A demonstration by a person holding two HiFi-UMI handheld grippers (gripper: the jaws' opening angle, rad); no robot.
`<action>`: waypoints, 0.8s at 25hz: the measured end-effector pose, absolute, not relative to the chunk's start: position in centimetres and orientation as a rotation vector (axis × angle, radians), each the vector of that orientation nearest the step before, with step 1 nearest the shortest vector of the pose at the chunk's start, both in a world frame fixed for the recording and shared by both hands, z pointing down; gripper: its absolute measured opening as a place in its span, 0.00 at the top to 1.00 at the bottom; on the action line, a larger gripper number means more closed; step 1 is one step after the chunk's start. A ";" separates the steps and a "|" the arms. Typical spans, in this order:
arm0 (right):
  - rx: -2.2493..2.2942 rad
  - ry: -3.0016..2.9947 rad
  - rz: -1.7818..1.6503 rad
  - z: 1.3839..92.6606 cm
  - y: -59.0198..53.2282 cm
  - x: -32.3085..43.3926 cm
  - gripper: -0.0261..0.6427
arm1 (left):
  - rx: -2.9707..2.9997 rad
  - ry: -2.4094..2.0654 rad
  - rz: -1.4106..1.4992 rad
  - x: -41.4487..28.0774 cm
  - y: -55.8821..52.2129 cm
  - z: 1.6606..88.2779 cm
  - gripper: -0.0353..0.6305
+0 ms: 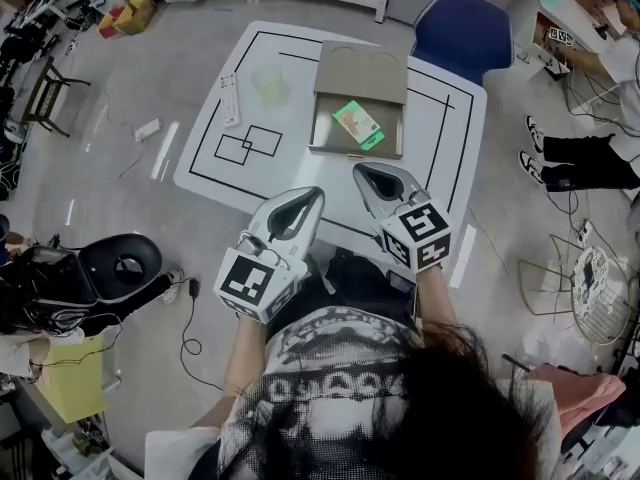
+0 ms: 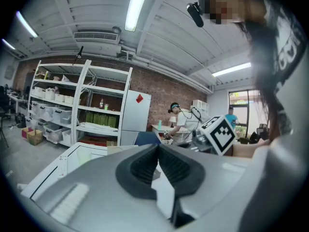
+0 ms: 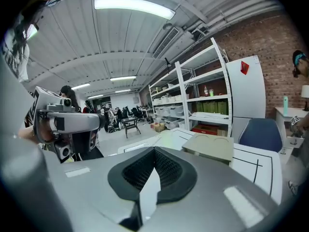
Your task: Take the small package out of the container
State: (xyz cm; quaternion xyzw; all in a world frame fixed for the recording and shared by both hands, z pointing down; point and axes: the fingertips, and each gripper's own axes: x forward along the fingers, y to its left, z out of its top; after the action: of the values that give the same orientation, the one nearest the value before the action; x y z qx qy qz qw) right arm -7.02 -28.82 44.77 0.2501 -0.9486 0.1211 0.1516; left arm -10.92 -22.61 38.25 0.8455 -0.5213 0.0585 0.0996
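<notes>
Colours: bench point(image 1: 440, 138) white w/ black lines; container point(image 1: 362, 71) brown cardboard; small package point(image 1: 357, 125) green w/ pale patch; left tool point(image 1: 312, 196) & right tool point(image 1: 362, 173) grey, blk/wht square markers; chair point(image 1: 462, 30) blue; cup point(image 1: 269, 84) pale green.

Left gripper point(image 1: 316, 194) and right gripper point(image 1: 358, 172) share one build: silver-grey teardrop shells, black ribbed pads point(image 2: 143, 168) inside (each has a white marker cube point(image 1: 252, 284) with black squares at the rear). Person wears a black-and-white print shirt point(image 1: 330, 363). Long dark hair point(image 1: 455, 403).
</notes>
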 end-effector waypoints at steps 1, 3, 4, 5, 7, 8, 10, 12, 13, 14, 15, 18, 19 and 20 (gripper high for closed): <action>0.727 -2.719 0.345 44.8 -29.1 -7.2 0.96 | 2.511 -1.528 0.175 -11.0 -22.7 38.2 0.95; 0.753 -2.712 0.343 44.7 -29.7 -7.4 0.96 | 2.529 -1.500 0.171 -11.1 -23.1 37.9 0.95; 0.769 -2.706 0.340 44.6 -30.0 -7.5 0.96 | 2.541 -1.484 0.167 -11.2 -23.4 37.8 0.95; 0.786 -2.700 0.335 44.6 -30.5 -7.6 0.96 | 2.554 -1.466 0.165 -11.3 -23.7 37.6 0.95; 0.821 -2.680 0.322 44.9 -31.4 -7.8 0.96 | 2.581 -1.427 0.169 -11.6 -24.4 37.5 0.95; 0.837 -2.668 0.317 45.1 -31.9 -7.9 0.96 | 2.594 -1.408 0.173 -11.8 -24.7 37.5 0.95; 0.873 -2.640 0.312 45.6 -33.0 -8.1 0.96 | 2.619 -1.371 0.173 -12.3 -25.3 37.4 0.95; 0.913 -2.608 0.304 46.2 -34.3 -8.2 0.96 | 2.642 -1.334 0.166 -13.0 -25.9 37.2 0.95; 0.930 -2.590 0.298 46.5 -35.0 -8.3 0.96 | 2.653 -1.317 0.164 -13.4 -26.2 37.1 0.95; 0.942 -2.571 0.293 46.9 -35.7 -8.4 0.96 | 2.662 -1.303 0.162 -13.9 -26.5 37.0 0.95; 0.947 -2.552 0.290 47.4 -36.4 -8.6 0.95 | 2.669 -1.292 0.160 -14.4 -26.8 37.0 0.95; 0.928 -2.500 0.284 49.3 -38.1 -9.5 0.89 | 2.676 -1.273 0.154 -15.8 -27.6 37.1 0.95; 0.916 -2.483 0.282 50.0 -38.6 -9.8 0.88 | 2.679 -1.267 0.151 -16.2 -27.9 37.1 0.95; 0.901 -2.466 0.284 50.7 -39.0 -10.0 0.86 | 2.682 -1.259 0.148 -16.5 -28.2 37.2 0.95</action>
State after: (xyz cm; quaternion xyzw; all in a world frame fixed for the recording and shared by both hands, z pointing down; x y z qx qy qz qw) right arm -10.01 -39.01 50.70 0.3304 -0.9047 0.1041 0.2481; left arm -16.54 -28.16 37.17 0.9006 -0.4228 0.0498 0.0873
